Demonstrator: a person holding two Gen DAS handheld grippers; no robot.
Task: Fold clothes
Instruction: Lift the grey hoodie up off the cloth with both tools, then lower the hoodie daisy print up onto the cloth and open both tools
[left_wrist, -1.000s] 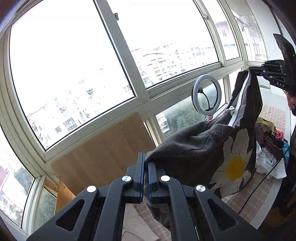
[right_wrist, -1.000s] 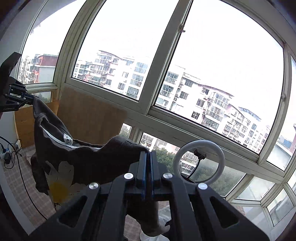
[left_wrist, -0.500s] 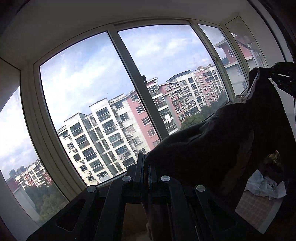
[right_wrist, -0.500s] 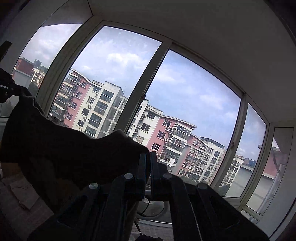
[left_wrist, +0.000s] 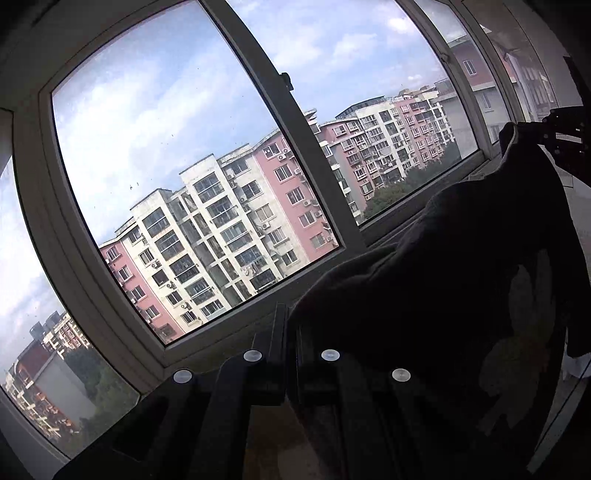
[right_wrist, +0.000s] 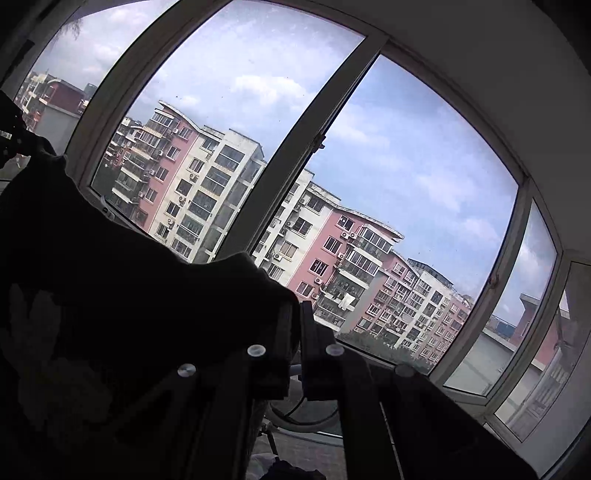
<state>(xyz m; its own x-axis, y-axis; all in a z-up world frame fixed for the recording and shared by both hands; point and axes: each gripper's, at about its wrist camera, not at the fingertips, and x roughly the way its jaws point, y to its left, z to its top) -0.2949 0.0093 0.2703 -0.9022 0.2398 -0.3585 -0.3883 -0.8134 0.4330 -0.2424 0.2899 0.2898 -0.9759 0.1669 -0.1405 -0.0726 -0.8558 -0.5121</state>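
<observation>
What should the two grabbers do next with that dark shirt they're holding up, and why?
Probably lower it flat onto a surface. The left gripper and right gripper are each shut on an edge of the dark garment, which hangs between them in the air before the window. It sags in the middle, so pulling the hands slightly apart first may smooth it.

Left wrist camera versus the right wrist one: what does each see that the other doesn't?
Only the left wrist view shows the right gripper from outside, pinching the dark garment. Only the right wrist view shows the white ring light below, and the left gripper at the edge. Both show the garment stretched between shut jaws, the window frame and pink apartment blocks.
</observation>
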